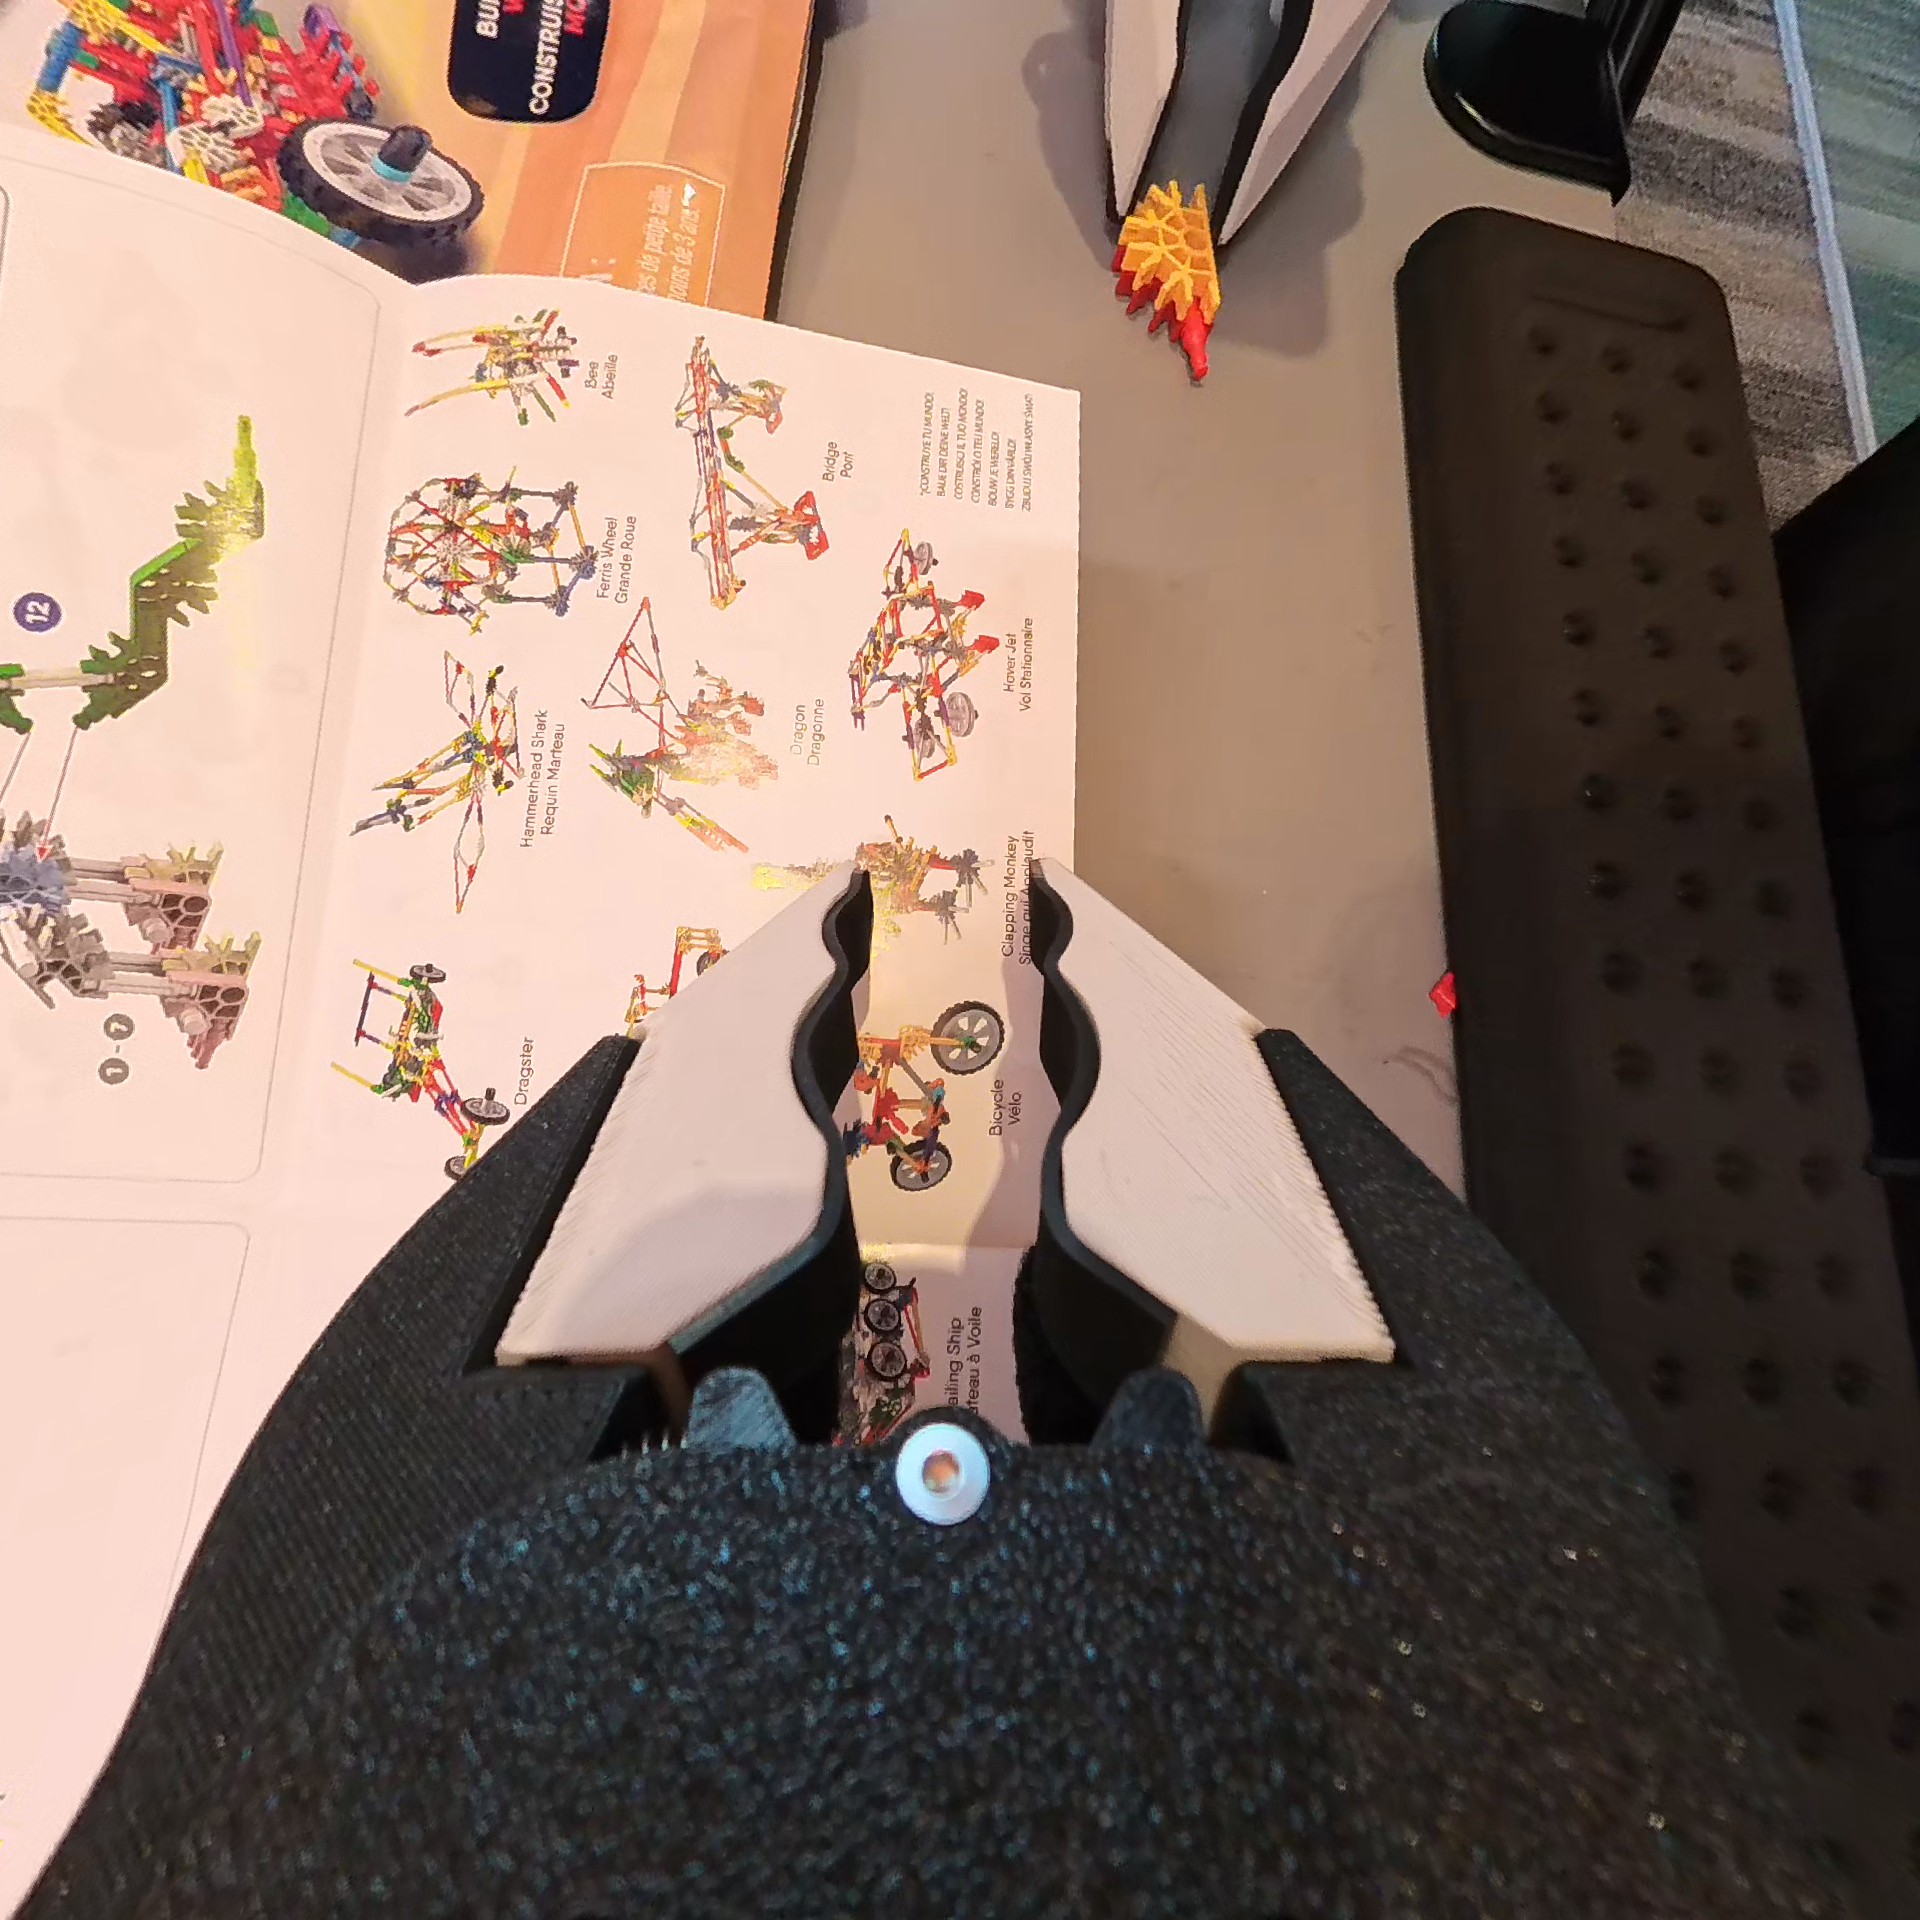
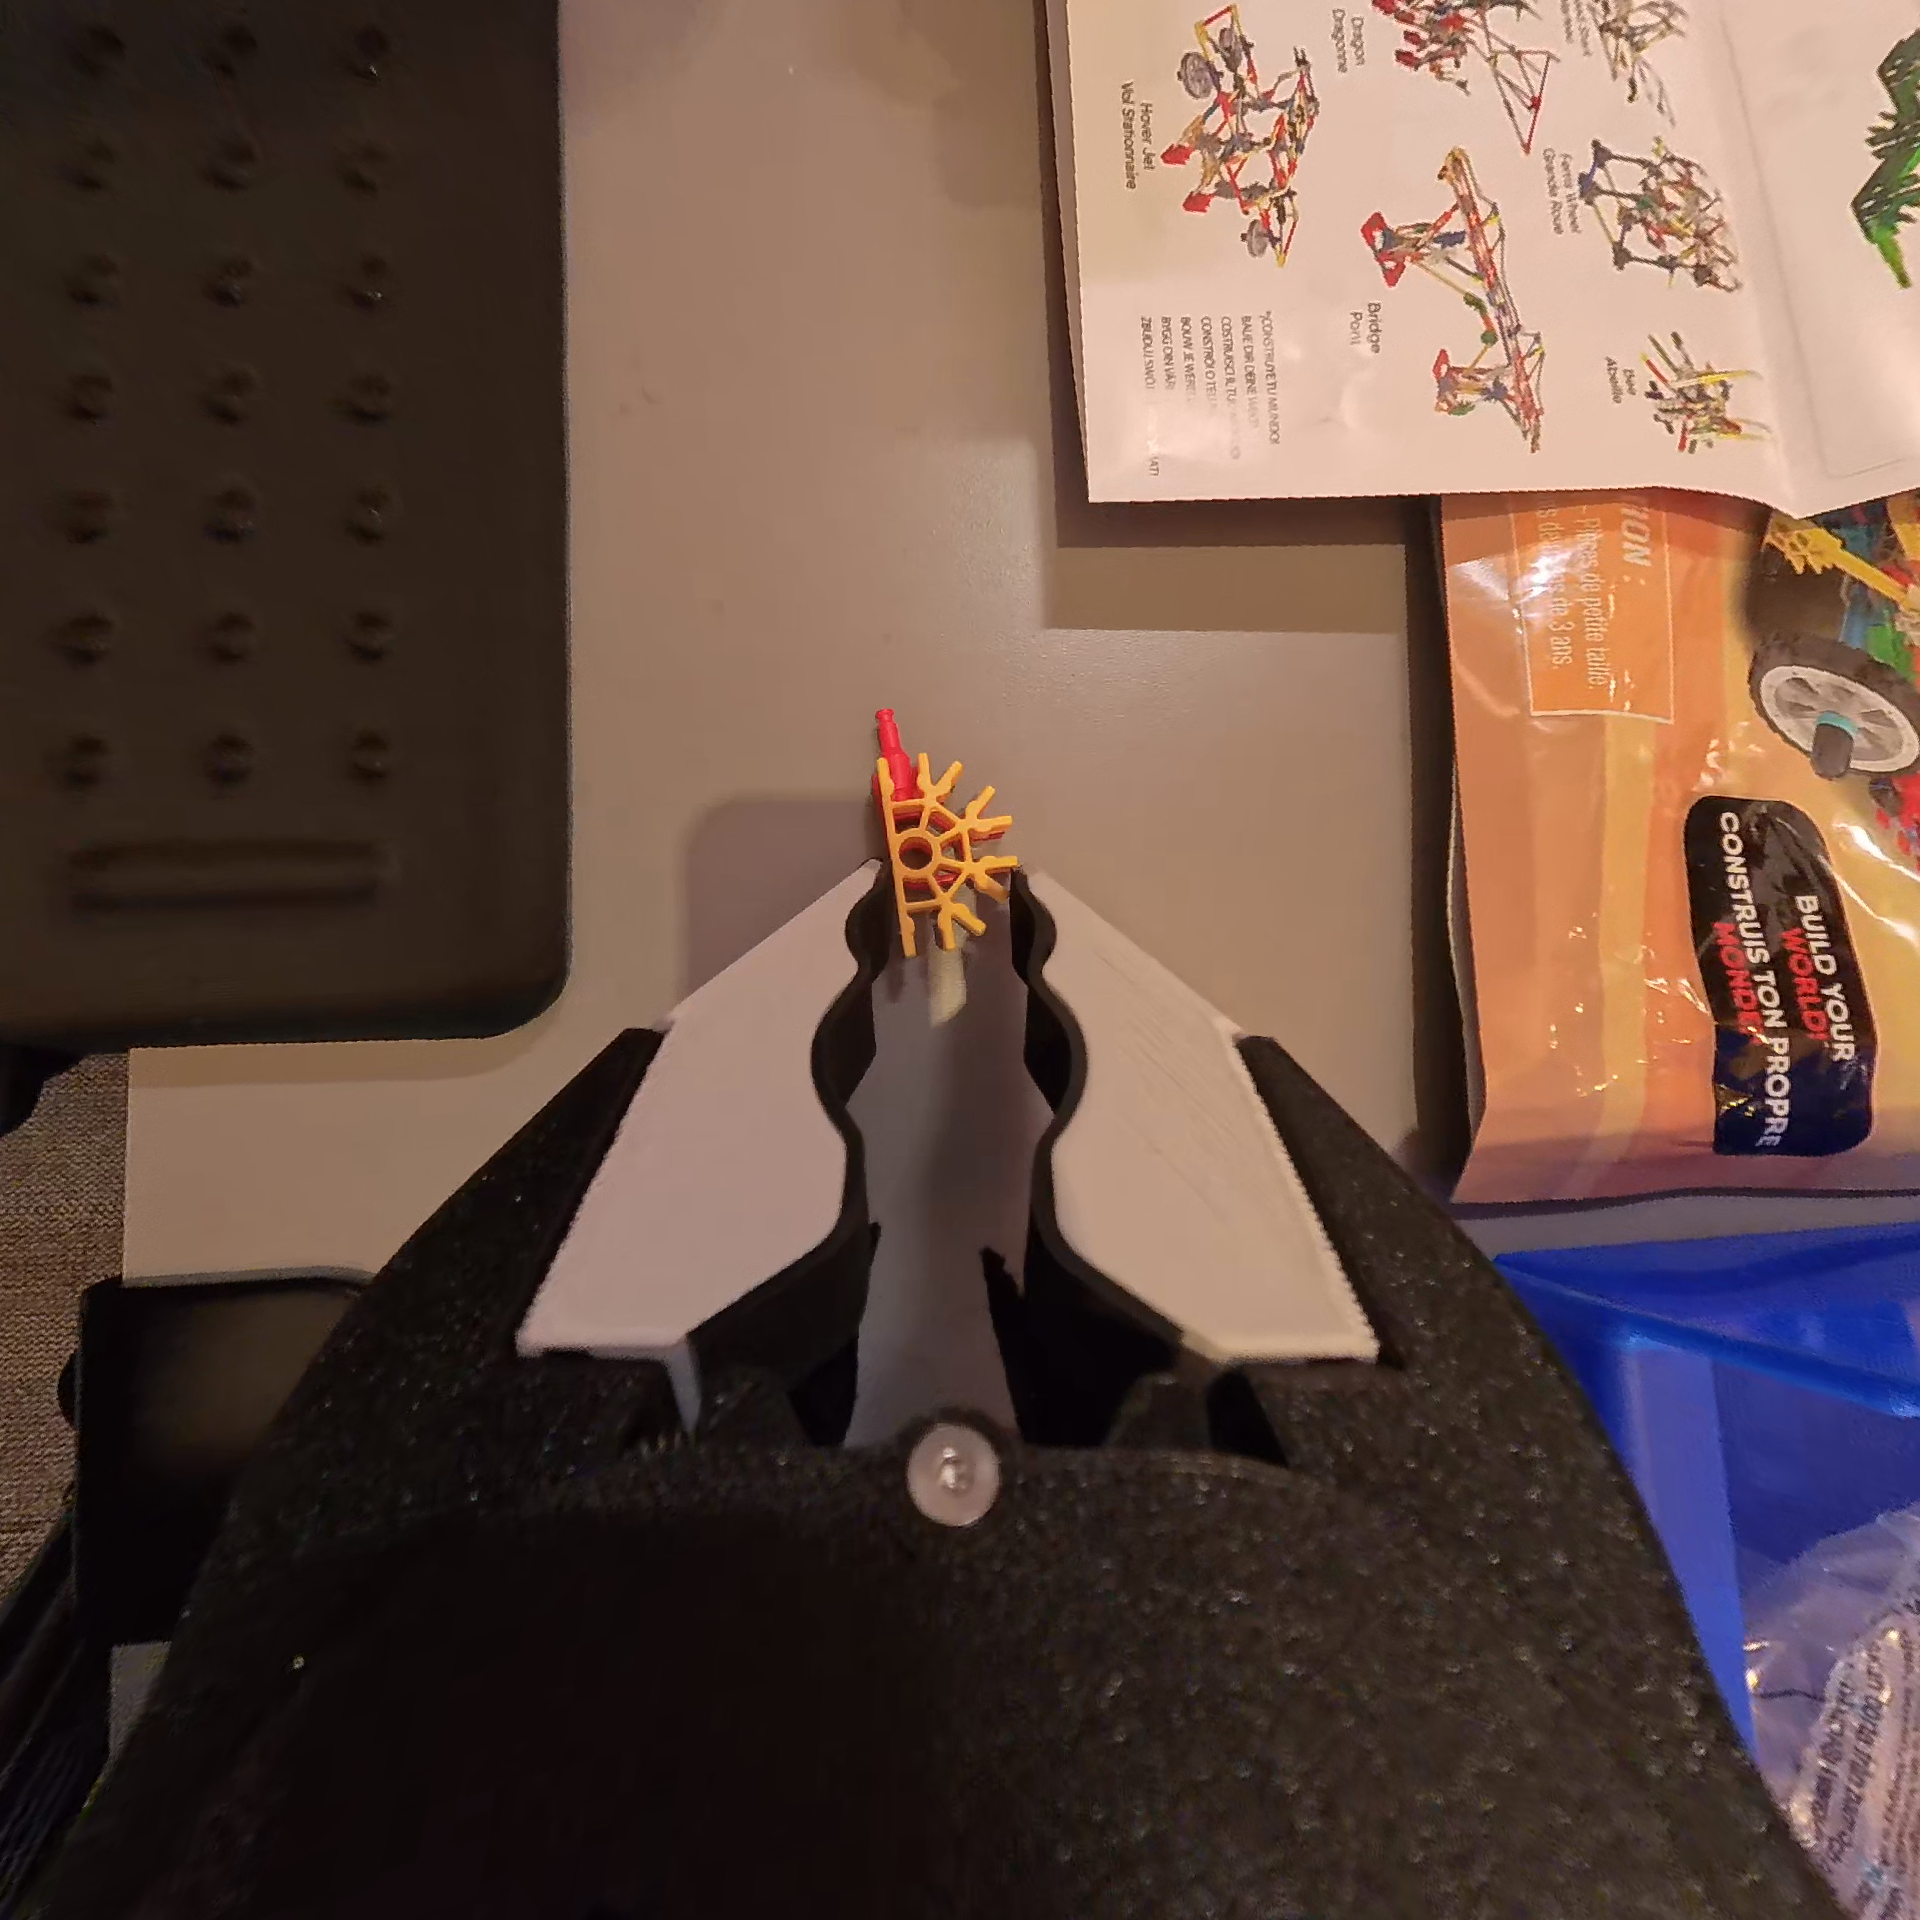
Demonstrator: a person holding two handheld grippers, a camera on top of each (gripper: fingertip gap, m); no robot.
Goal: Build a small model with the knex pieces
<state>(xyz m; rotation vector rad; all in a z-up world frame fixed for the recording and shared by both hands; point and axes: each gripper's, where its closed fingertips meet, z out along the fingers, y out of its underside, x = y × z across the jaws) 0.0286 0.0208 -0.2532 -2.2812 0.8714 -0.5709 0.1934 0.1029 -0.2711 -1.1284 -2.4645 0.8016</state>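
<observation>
My right gripper (image 2: 948, 902) is shut on a small toy assembly (image 2: 935, 862): a yellow fan-shaped connector with red pieces behind it and a short white rod below. It holds the assembly at its fingertips above the grey table (image 2: 810, 416). The left wrist view shows that gripper far off at the top, with the assembly (image 1: 1169, 260) at its tips. My left gripper (image 1: 951, 873) is open and empty. It hovers over the right edge of an open instruction booklet (image 1: 623, 623), which also shows in the right wrist view (image 2: 1455, 260).
An orange toy package (image 1: 623, 125) (image 2: 1610, 831) lies beside the booklet. A black dimpled pad (image 1: 1621, 831) (image 2: 260, 520) lies along the table's side, with a tiny red piece (image 1: 1442, 992) at its edge. A blue plastic bag (image 2: 1714, 1403) is at the lower right. One gripper's finger ends stand about 20 centimetres off the other's. About 11 centimetres separates my right fingertips from the orange toy package (image 2: 1610, 831). My left wrist view (image 1: 673, 96) looks at it from another angle.
</observation>
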